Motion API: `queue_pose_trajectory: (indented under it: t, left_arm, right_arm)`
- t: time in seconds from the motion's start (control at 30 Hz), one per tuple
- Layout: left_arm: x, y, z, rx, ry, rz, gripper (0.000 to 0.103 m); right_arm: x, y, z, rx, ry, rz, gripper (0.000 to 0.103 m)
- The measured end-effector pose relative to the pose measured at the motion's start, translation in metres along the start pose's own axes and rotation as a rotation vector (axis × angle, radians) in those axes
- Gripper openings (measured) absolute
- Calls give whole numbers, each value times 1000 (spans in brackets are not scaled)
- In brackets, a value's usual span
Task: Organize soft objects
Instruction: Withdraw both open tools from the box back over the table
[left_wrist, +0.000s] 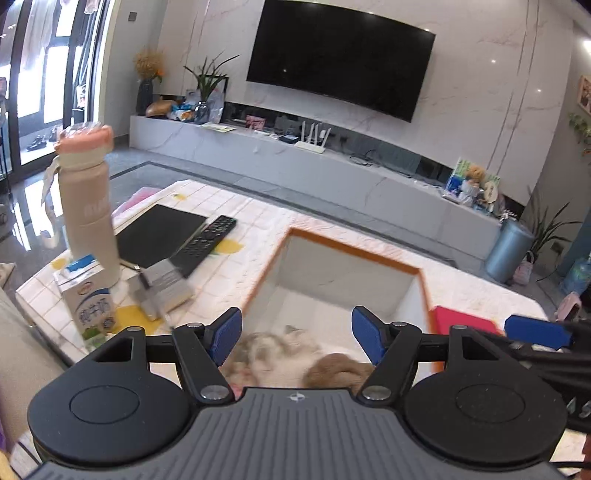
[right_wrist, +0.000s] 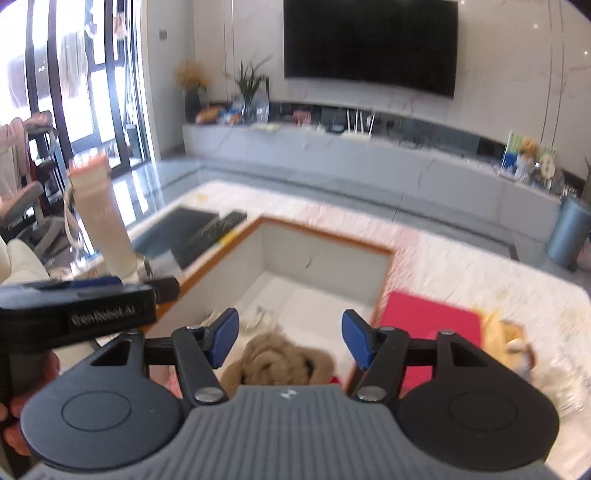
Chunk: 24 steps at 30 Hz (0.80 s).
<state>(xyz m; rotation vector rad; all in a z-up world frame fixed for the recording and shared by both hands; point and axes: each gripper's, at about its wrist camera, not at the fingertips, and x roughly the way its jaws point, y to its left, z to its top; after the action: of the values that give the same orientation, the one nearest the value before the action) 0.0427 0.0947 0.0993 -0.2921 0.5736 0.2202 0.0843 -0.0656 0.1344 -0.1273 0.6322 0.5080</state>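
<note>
A white storage box with an orange rim (left_wrist: 354, 254) (right_wrist: 328, 236) sits open on the table. Inside lie a grey-white plush toy (left_wrist: 273, 350) and a brown knotted soft item (left_wrist: 336, 371) (right_wrist: 277, 363). My left gripper (left_wrist: 297, 332) is open and empty above the box's near edge, over the plush. My right gripper (right_wrist: 290, 338) is open and empty above the brown item. The left gripper's body shows at the left of the right wrist view (right_wrist: 77, 310). A yellowish soft object (right_wrist: 506, 343) lies blurred on the table right of the box.
A pink-capped bottle (left_wrist: 86, 206), a milk carton (left_wrist: 90, 299), a small grey box (left_wrist: 160, 288), a remote (left_wrist: 205, 240) and a black pad (left_wrist: 159, 234) stand left of the box. A red sheet (right_wrist: 428, 328) lies right of it.
</note>
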Motion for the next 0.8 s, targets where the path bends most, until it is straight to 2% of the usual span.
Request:
queue_pose_trajectory:
  t: [0.3,0.37,0.53,0.67,0.8]
  left_arm:
    - [-19,-67,2,95,-34,-71,80]
    - [-20,-81,1,109,-26,-88,80]
    - [-20,-123,-7,171,-15,-134,80]
    - [-12,-161,-26,254,7,-206,80]
    - [0,-207,-57,345,-9,-231,80]
  right_arm:
    - [-54,-65,-2,65,-78,-105,64]
    - [-64,-79,-10,72,-88,-143,69]
    - [-88,-120,-35,160,-119,-238,69]
    - [-108,-157,-54,257,-142,-372,75]
    - [-111,-189,-73,333,-127,-506,81]
